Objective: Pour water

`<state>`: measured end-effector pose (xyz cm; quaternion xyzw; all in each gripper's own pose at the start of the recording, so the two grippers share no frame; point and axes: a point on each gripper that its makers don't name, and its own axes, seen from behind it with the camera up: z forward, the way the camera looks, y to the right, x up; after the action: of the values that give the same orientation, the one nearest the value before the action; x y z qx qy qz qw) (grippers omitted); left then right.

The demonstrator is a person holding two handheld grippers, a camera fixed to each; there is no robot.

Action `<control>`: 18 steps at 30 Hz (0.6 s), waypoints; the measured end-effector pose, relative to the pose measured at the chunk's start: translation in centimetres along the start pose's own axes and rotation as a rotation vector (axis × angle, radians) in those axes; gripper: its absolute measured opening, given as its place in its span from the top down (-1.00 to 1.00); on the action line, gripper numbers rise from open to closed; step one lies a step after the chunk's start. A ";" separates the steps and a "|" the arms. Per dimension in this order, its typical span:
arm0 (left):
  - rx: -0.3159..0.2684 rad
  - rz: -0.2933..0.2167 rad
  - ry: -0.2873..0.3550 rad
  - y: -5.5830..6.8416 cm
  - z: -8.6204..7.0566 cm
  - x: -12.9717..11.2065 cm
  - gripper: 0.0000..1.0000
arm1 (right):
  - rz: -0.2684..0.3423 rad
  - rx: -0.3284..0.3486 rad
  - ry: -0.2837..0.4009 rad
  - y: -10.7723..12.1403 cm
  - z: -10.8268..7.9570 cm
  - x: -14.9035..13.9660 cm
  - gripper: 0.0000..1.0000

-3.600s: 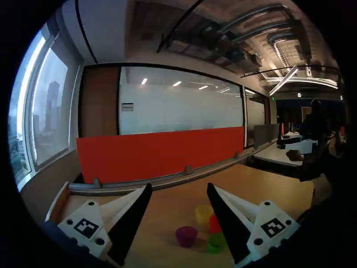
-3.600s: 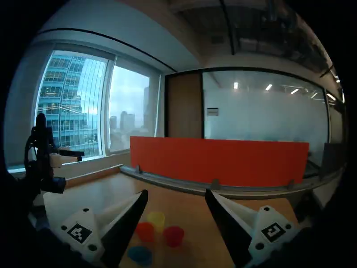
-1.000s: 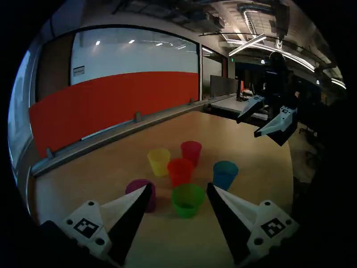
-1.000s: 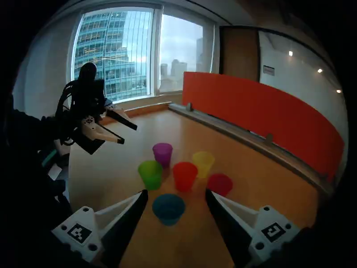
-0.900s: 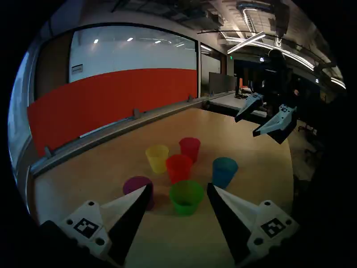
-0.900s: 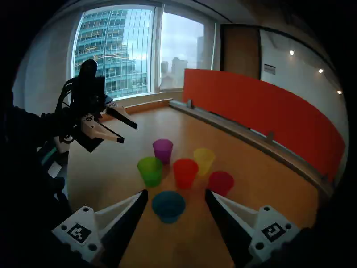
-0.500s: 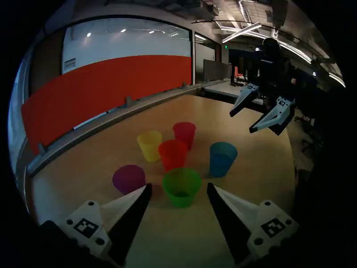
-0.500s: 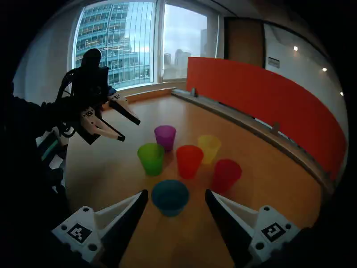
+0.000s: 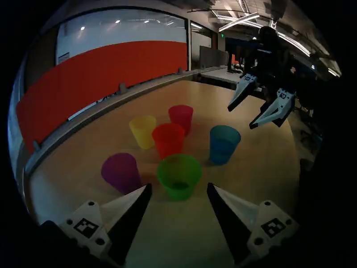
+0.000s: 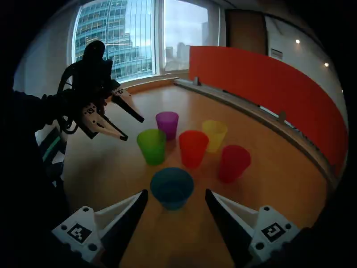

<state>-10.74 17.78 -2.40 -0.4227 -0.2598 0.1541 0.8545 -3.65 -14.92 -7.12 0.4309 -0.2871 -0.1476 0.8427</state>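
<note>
The left claw (image 9: pixel 179 185) hung low over the wooden tabletop (image 9: pixel 259 174), its two fingers spread wide. A green cup (image 9: pixel 179 175) stood upright just beyond the fingertips, in line with the gap between them. A purple cup (image 9: pixel 120 172) stood to its left, and a blue cup (image 9: pixel 224 144) to its right, a little farther off. Behind the green cup stood an orange cup (image 9: pixel 168 139), with a yellow cup (image 9: pixel 143 131) and a red cup (image 9: pixel 180 118) close behind that. Farther off on the right, the right claw (image 9: pixel 240 118) hovered above the tabletop, fingers apart, tips angled down toward the cups. An orange partition (image 9: pixel 102 76) ran along the tabletop's far edge.
</note>
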 end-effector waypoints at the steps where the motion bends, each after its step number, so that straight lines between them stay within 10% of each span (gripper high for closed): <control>1: 0.000 0.000 -0.006 0.0 0.2 -0.2 -0.83 | -0.001 0.001 -0.004 0.0 0.1 -0.2 -0.98; 18: -0.013 0.003 -0.059 -0.2 3.0 -1.6 -0.83 | -0.013 0.010 -0.052 -0.3 2.3 -2.3 -0.99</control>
<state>-13.70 18.80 -1.21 -0.4238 -0.2854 0.1661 0.8434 -6.82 -15.41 -7.13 0.4330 -0.3070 -0.1628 0.8317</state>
